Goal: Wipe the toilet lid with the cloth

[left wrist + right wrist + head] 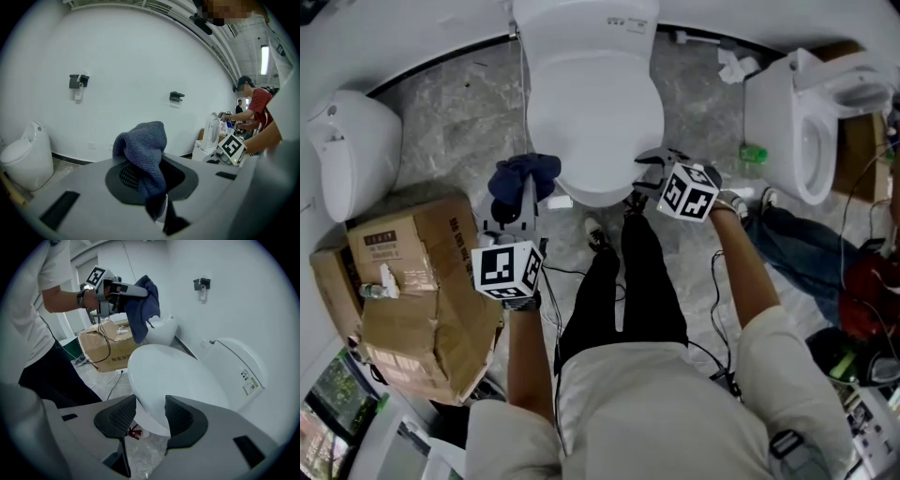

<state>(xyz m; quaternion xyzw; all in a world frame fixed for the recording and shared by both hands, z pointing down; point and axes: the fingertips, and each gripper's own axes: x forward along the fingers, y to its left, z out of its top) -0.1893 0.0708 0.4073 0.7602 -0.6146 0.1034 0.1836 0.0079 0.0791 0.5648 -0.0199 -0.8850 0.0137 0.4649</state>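
The white toilet stands with its lid [595, 112] down, straight ahead of me. My left gripper [517, 192] is shut on a dark blue cloth [525, 173], held bunched in the air just left of the lid's front edge. In the left gripper view the cloth [143, 145] drapes over the jaws and hides the pads. My right gripper [652, 171] hovers at the lid's front right edge. In the right gripper view it [150, 413] stands open with nothing between its pads, and the lid [173, 376] lies just beyond them.
A crumpled cardboard box [412, 281] sits on the floor at the left, beside another white toilet [352, 150]. A third toilet [806, 122] and a second person's legs [797, 244] are at the right. My own legs [623, 291] stand before the bowl, amid cables.
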